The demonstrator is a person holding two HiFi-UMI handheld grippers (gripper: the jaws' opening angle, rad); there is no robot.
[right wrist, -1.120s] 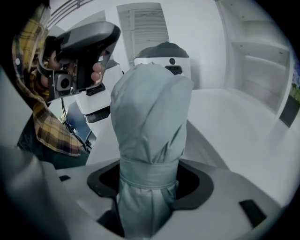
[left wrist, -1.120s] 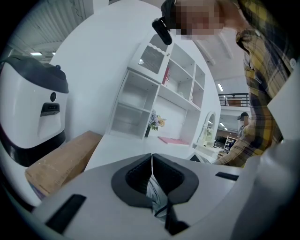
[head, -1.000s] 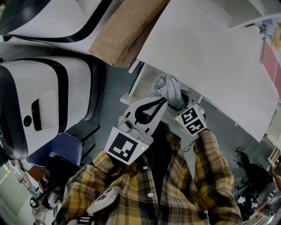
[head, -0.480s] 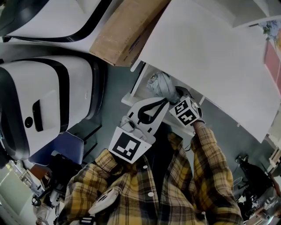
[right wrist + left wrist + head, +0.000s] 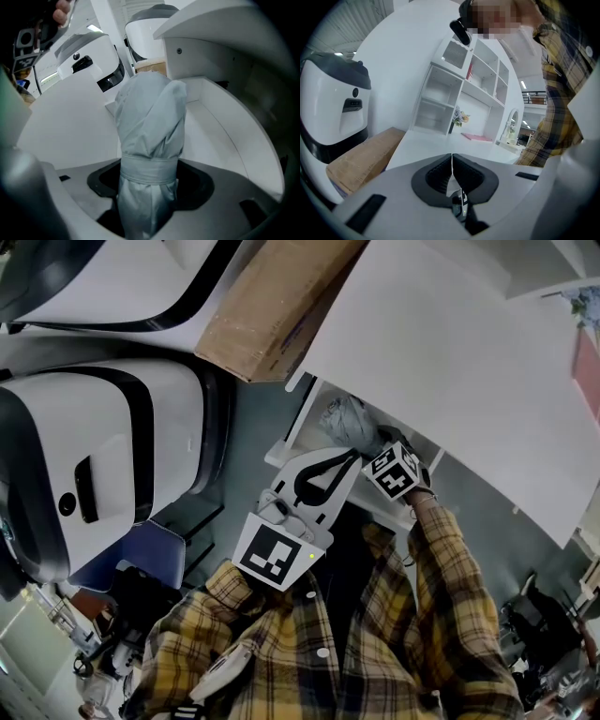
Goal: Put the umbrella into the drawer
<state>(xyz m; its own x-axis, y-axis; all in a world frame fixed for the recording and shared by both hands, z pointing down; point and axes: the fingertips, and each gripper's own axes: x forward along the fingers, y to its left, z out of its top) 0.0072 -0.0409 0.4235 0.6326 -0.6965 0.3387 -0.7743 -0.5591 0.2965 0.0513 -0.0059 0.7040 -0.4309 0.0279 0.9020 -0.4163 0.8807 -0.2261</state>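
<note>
A folded grey umbrella (image 5: pixel 345 418) (image 5: pixel 150 136), bound by a strap, is clamped between the jaws of my right gripper (image 5: pixel 373 448) (image 5: pixel 149 187). Its tip reaches into the open white drawer (image 5: pixel 289 439) (image 5: pixel 225 126) under the white table top (image 5: pixel 450 362), which hides part of it in the head view. My left gripper (image 5: pixel 323 470) (image 5: pixel 451 168) hovers just left of the right one, in front of the drawer. Its jaws are shut together with nothing between them.
A brown cardboard box (image 5: pixel 267 306) (image 5: pixel 361 159) leans beside the table. White-and-black machines (image 5: pixel 94 456) (image 5: pixel 93 65) stand to the left, and a blue object (image 5: pixel 141 554) lies below them. A white shelf unit (image 5: pixel 459 89) stands on the far side of the table.
My right gripper has carried the umbrella up and to the left, further under the table top and into the drawer. The left gripper has barely moved.
</note>
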